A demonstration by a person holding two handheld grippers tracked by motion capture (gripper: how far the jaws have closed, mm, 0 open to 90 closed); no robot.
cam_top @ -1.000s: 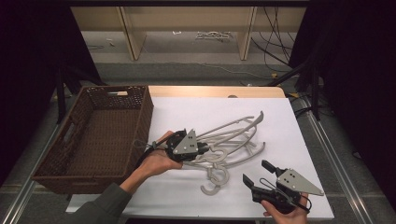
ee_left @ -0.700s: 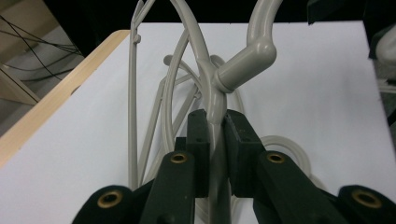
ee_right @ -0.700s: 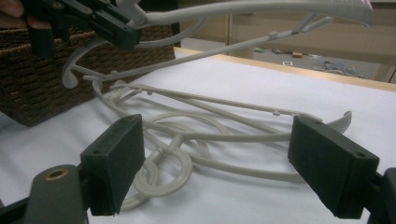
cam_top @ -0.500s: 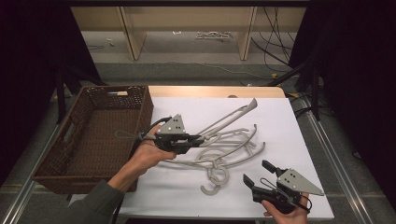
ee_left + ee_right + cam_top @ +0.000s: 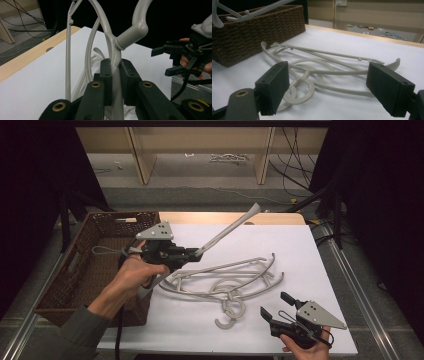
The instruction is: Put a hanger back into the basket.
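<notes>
We see the lifted hanger (image 5: pixel 113 47) cut off by the top edge in the left gripper view. Its hook is hidden behind the left hand (image 5: pixel 131 279) in the high view.

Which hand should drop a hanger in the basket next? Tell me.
Left. The left gripper already clamps a lifted hanger right beside the basket; the right gripper sits open at the table's near right corner.

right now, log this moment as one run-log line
left gripper: shut on hanger, lifted off table | right gripper: open, holding nothing | hanger pile: on white table | basket: at left
</notes>
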